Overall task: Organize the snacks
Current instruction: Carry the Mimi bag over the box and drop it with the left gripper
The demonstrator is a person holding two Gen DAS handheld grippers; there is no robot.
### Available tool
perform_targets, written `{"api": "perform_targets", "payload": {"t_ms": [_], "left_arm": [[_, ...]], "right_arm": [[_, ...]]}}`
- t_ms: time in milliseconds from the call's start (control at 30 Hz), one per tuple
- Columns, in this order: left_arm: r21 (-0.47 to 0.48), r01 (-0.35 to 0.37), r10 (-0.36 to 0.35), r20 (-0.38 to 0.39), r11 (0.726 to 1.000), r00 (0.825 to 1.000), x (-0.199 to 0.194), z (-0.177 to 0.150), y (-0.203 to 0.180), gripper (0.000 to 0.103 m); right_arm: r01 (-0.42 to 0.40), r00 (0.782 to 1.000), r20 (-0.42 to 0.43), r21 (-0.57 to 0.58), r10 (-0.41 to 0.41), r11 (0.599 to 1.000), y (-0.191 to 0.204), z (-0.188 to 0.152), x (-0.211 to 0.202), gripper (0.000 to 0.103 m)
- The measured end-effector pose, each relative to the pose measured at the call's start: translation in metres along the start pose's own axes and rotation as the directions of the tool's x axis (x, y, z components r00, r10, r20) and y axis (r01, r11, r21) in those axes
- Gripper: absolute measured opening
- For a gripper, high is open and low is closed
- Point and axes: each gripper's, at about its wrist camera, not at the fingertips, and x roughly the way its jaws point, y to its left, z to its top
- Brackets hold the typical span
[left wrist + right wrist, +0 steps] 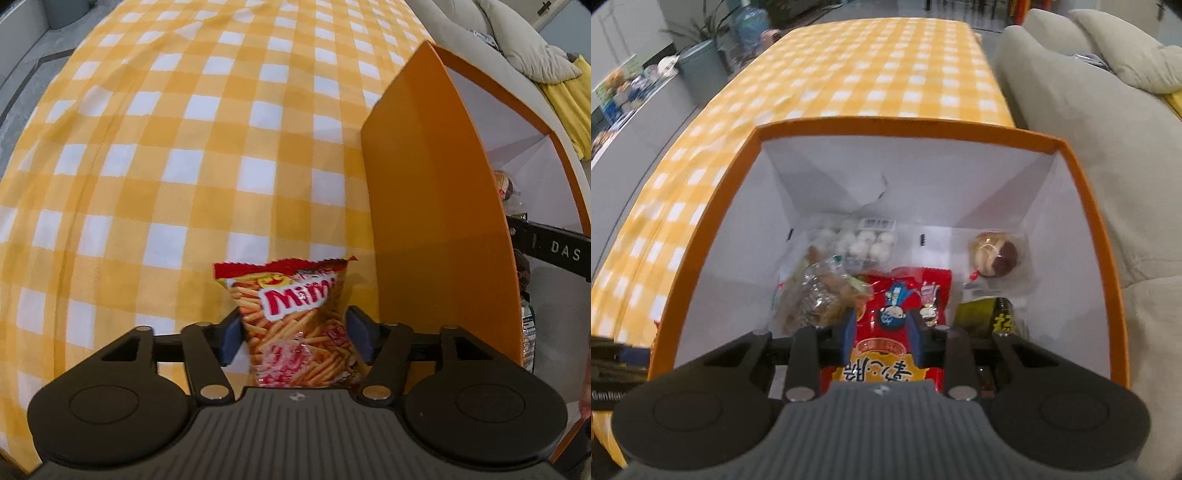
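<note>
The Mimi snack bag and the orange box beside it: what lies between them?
In the left wrist view, only checked tablecloth lies between the Mimi bag and the orange box.

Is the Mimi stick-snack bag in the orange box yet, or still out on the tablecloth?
Out. The snack bag lies on the checked tablecloth, left of the orange box wall, between the left tool's open pads.

One orange box [1082,206], six snack packs: one Mimi pack [295,317], five inside the box
</note>
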Motion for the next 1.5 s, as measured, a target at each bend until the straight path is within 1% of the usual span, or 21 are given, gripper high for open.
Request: {"api": "perform_targets", "payload": {"t_ms": [133, 200, 233, 267, 333, 367, 433, 500, 633, 767, 900, 1000, 1033, 1100, 1133, 1167, 1200, 1267, 1333, 1433, 1500], "left_arm": [[0.035, -0.064, 0.065, -0.010, 0.997, 0.998, 0.008, -0.001, -0.014, 0.078], [0.043, -0.105, 0.104, 0.010, 0.994, 0.994, 0.010, -0.002, -0.018, 0.076], [0.040, -0.109, 0.109, 0.016, 0.993, 0.994, 0.010, -0.002, -0.019, 0.075], [0.033, -0.110, 0.109, 0.022, 0.993, 0.994, 0.009, -0.002, -0.018, 0.072], [0.024, -0.108, 0.108, 0.034, 0.994, 0.994, 0.008, -0.004, -0.017, 0.063], [0.026, -0.112, 0.111, 0.043, 0.993, 0.993, 0.008, -0.005, -0.017, 0.059], [0.033, -0.117, 0.115, 0.054, 0.993, 0.992, 0.006, -0.007, -0.017, 0.056], [0.030, -0.108, 0.107, 0.057, 0.994, 0.993, 0.005, -0.007, -0.015, 0.055], [0.029, -0.096, 0.094, 0.067, 0.995, 0.993, 0.000, -0.008, -0.012, 0.050], [0.036, -0.103, 0.099, 0.099, 0.994, 0.990, -0.010, -0.008, -0.015, 0.050], [0.034, -0.098, 0.092, 0.142, 0.995, 0.985, -0.035, -0.011, -0.019, 0.050], [0.032, -0.115, 0.106, 0.209, 0.993, 0.972, -0.067, -0.013, -0.027, 0.050], [0.042, -0.129, 0.116, 0.235, 0.991, 0.965, -0.078, -0.012, -0.032, 0.050], [0.061, -0.169, 0.144, 0.303, 0.984, 0.942, -0.103, -0.011, -0.046, 0.050], [0.071, -0.180, 0.148, 0.323, 0.981, 0.935, -0.115, -0.010, -0.053, 0.050], [0.082, -0.185, 0.148, 0.329, 0.979, 0.932, -0.122, -0.007, -0.059, 0.050], [0.090, -0.178, 0.139, 0.336, 0.980, 0.932, -0.131, -0.006, -0.066, 0.050], [0.103, -0.134, 0.091, 0.347, 0.986, 0.933, -0.139, -0.004, -0.080, 0.050], [0.127, -0.072, 0.026, 0.329, 0.989, 0.944, -0.136, 0.000, -0.100, 0.050], [0.159, -0.022, -0.025, 0.284, 0.987, 0.959, -0.109, 0.003, -0.129, 0.050], [0.160, 0.009, -0.049, 0.248, 0.987, 0.967, -0.084, 0.003, -0.140, 0.050]], "right_arm": [[0.016, 0.998, 0.059, 0.045, -0.019, 0.999, -0.002, -0.001, 0.001, 0.028], [-0.060, 0.997, 0.053, 0.042, 0.057, 0.997, -0.001, -0.001, 0.007, 0.028], [-0.088, 0.995, 0.047, 0.021, 0.086, 0.996, 0.002, -0.001, 0.010, 0.028], [-0.086, 0.996, 0.038, -0.015, 0.087, 0.996, 0.008, -0.002, 0.011, 0.028], [-0.039, 0.999, 0.013, -0.109, 0.040, 0.993, 0.021, -0.003, 0.013, 0.027], [-0.033, 0.999, 0.002, -0.125, 0.034, 0.992, 0.023, -0.004, 0.012, 0.027], [-0.067, 0.998, -0.009, -0.077, 0.067, 0.995, 0.017, -0.004, 0.006, 0.027], [-0.098, 0.995, 0.012, -0.017, 0.098, 0.995, 0.007, -0.003, -0.003, 0.028], [-0.089, 0.994, 0.063, 0.004, 0.088, 0.996, -0.003, -0.003, -0.023, 0.030], [-0.129, 0.987, 0.107, 0.071, 0.121, 0.989, -0.017, -0.003, -0.040, 0.031], [-0.148, 0.981, 0.138, 0.092, 0.135, 0.985, -0.025, -0.002, -0.053, 0.031], [-0.200, 0.969, 0.177, 0.153, 0.173, 0.968, -0.038, -0.001, -0.068, 0.032], [-0.213, 0.964, 0.194, 0.160, 0.181, 0.964, -0.040, -0.001, -0.074, 0.032], [-0.233, 0.954, 0.232, 0.175, 0.190, 0.957, -0.048, -0.001, -0.089, 0.032], [-0.239, 0.949, 0.253, 0.182, 0.190, 0.954, -0.053, -0.002, -0.096, 0.032], [-0.247, 0.943, 0.272, 0.189, 0.191, 0.950, -0.057, -0.004, -0.103, 0.033], [-0.257, 0.937, 0.293, 0.200, 0.193, 0.945, -0.063, -0.005, -0.109, 0.036], [-0.280, 0.924, 0.328, 0.229, 0.197, 0.932, -0.077, -0.009, -0.120, 0.037], [-0.302, 0.914, 0.353, 0.257, 0.202, 0.918, -0.090, -0.013, -0.125, 0.038], [-0.337, 0.901, 0.379, 0.301, 0.212, 0.892, -0.105, -0.020, -0.125, 0.038], [-0.352, 0.898, 0.381, 0.320, 0.221, 0.880, -0.110, -0.023, -0.120, 0.038]]}}
